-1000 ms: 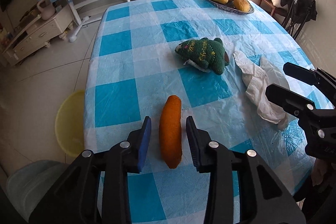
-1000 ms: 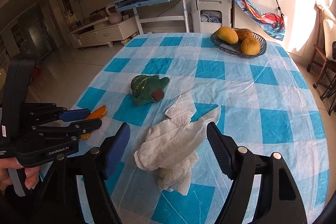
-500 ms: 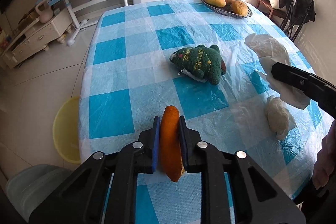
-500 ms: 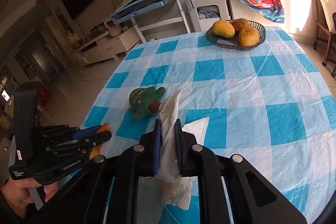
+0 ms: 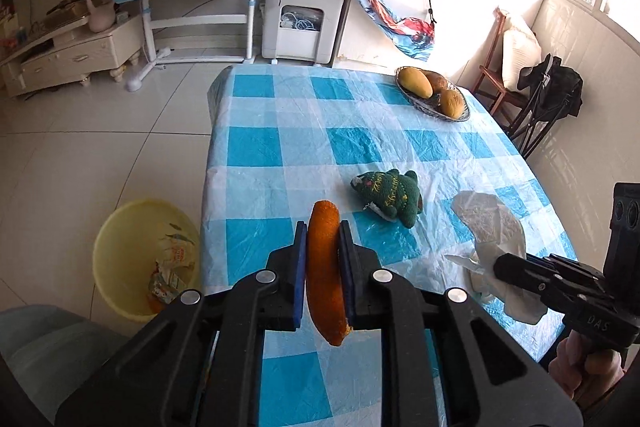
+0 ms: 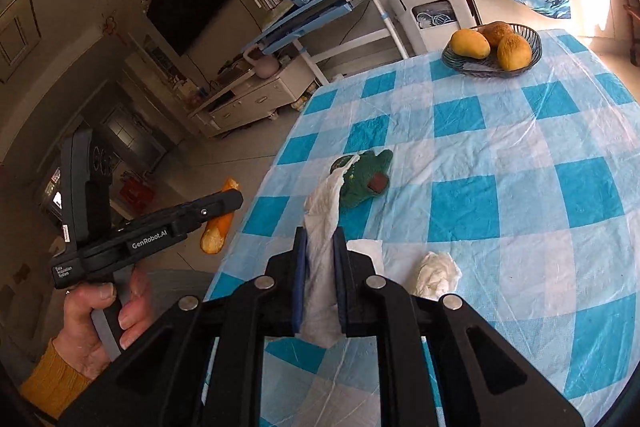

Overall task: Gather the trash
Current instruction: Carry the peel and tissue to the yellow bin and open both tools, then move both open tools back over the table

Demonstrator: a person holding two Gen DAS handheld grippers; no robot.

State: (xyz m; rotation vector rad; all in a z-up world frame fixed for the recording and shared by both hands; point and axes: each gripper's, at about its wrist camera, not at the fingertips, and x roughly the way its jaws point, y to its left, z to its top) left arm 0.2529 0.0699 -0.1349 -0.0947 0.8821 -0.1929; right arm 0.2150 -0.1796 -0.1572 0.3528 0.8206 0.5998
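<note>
My left gripper (image 5: pixel 323 231) is shut on an orange peel (image 5: pixel 325 267) and holds it lifted above the table's near left corner; the peel also shows in the right wrist view (image 6: pixel 218 227). My right gripper (image 6: pixel 320 237) is shut on a white tissue (image 6: pixel 320 259), lifted off the table; the tissue also shows in the left wrist view (image 5: pixel 494 235). A crumpled tissue ball (image 6: pixel 436 273) and a flat tissue (image 6: pixel 366 247) lie on the checked tablecloth (image 6: pixel 520 155). A yellow bin (image 5: pixel 116 231) with some trash stands on the floor left of the table.
A green plush toy (image 5: pixel 390 195) lies mid-table. A fruit basket (image 5: pixel 434 93) stands at the far right corner. A chair with a black bag (image 5: pixel 548 95) stands to the right. A grey-blue seat (image 5: pixel 48 343) is at the near left.
Both grippers rose and tilted up with their loads, the peel and the tissue now clear of the table. The left gripper swung left toward the table edge, bringing the yellow bin into fuller view.
</note>
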